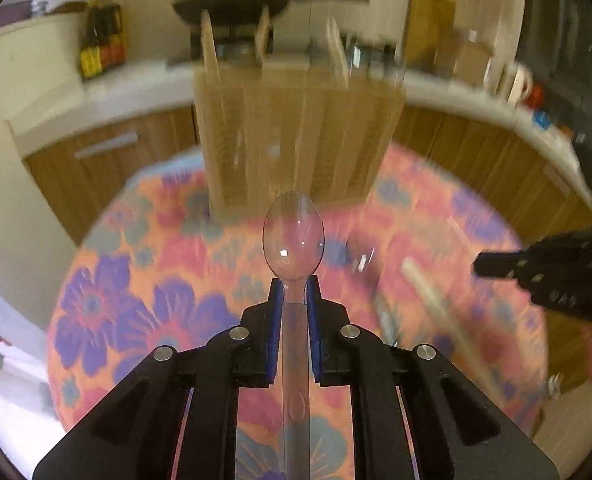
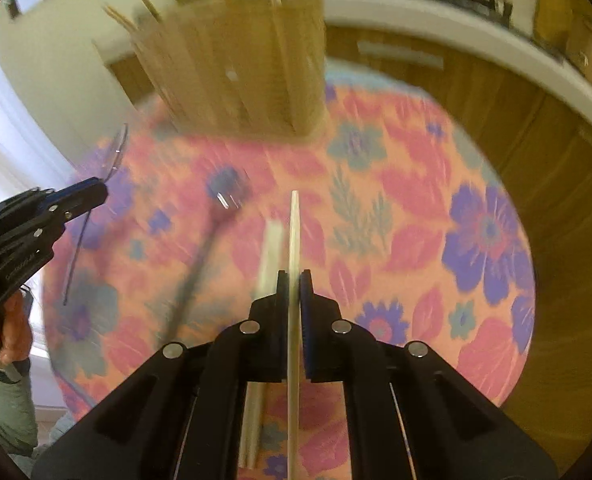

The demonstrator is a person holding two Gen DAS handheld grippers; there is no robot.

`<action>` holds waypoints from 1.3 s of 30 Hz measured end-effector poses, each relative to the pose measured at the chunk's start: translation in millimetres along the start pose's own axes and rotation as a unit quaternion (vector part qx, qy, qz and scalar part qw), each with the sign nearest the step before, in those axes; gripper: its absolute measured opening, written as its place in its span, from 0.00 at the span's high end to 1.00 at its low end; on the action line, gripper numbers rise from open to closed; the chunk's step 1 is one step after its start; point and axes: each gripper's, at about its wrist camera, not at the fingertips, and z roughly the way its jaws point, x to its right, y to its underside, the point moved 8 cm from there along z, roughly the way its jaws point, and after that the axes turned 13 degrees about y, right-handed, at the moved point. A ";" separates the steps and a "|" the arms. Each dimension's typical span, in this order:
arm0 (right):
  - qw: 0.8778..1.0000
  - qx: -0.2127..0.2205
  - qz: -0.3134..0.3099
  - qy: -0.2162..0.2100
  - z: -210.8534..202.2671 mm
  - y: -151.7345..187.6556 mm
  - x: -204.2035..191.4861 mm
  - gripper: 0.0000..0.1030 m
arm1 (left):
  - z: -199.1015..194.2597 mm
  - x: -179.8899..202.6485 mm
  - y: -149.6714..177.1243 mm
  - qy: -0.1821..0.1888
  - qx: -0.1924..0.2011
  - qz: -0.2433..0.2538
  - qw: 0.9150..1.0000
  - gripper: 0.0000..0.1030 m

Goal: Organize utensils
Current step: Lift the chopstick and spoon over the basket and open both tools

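The left tool (image 1: 295, 286) is clamped on a clear spoon (image 1: 294, 240); the right tool (image 2: 294, 278) grips 1 chopstick (image 2: 294, 236); both aim at the wooden holder (image 1: 296, 136) at 12 o'clock; some sticks already stand inside; another chopstick (image 2: 270, 248) and a dark utensil (image 2: 200, 256) remain on the desk (image 2: 396, 208).

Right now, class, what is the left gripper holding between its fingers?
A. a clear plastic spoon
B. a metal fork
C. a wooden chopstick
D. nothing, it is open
A: the left gripper is shut on the handle of a clear plastic spoon, whose bowl points forward toward the wooden utensil holder; the pale wooden chopstick is in the right gripper instead.
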 end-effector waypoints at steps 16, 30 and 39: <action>0.957 0.272 0.069 -0.066 -119.7 -163.3 12.1 0.97 | -81.0 41.5 -182.2 0.066 0.246 0.019 0.967 0.90; 0.903 0.398 0.164 -0.003 -98.0 -246.5 44.7 0.97 | -16.2 17.8 -221.7 0.026 0.325 0.001 0.945 0.90; 0.897 0.400 0.184 0.017 -62.9 -249.5 44.8 0.96 | 10.7 2.5 -216.8 0.027 0.315 -0.001 0.949 0.89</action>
